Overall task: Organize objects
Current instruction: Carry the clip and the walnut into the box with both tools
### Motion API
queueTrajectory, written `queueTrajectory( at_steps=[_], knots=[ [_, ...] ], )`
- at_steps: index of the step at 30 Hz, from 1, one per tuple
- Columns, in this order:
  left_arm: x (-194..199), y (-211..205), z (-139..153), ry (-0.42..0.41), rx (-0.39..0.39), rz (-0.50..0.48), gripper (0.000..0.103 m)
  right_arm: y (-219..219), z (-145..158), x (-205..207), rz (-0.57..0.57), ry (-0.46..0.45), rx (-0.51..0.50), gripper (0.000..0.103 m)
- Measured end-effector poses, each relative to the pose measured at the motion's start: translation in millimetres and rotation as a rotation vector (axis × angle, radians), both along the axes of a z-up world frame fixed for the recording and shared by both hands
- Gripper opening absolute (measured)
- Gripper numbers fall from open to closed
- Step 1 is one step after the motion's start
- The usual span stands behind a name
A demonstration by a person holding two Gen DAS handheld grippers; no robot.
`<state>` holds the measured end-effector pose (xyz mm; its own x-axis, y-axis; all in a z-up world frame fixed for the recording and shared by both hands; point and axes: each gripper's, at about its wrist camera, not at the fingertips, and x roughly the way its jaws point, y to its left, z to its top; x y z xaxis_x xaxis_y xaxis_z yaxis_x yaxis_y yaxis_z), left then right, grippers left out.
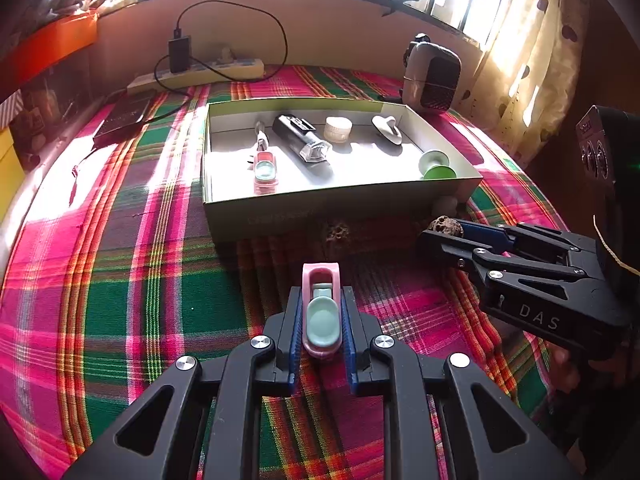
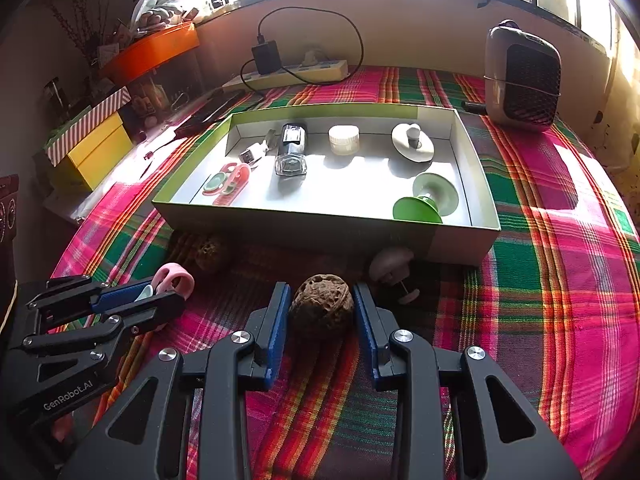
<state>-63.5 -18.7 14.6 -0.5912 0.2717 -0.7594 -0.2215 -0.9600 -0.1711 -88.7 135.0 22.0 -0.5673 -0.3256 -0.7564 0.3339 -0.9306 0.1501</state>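
Gripping both finds: left gripper clamps a pink clip, right gripper seemingly pinches the walnut; next, carry them over the box.

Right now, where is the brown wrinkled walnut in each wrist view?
Left wrist view: brown wrinkled walnut at right of centre, at the tips of the right gripper.
Right wrist view: bottom centre, between that gripper's blue pads.
Shared landmark: the open cardboard box just behind it.

2 wrist fisheyes, low and close over plaid cloth, angled down, both facing the tray
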Motion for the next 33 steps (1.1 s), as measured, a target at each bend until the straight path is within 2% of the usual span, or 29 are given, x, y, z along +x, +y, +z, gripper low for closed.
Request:
queueTrajectory(
  at_steps=[14,33],
  knots=[
    [-1,1,25,0.051,0.014,-0.002,0.016,3,25,1,0.005,0.054,-0.015,0.033],
    [-41,13,38,0.062,0.041,-0.014,0.016,7,47,-34,-0.008,0.094,-0.025,0.033]
  ],
)
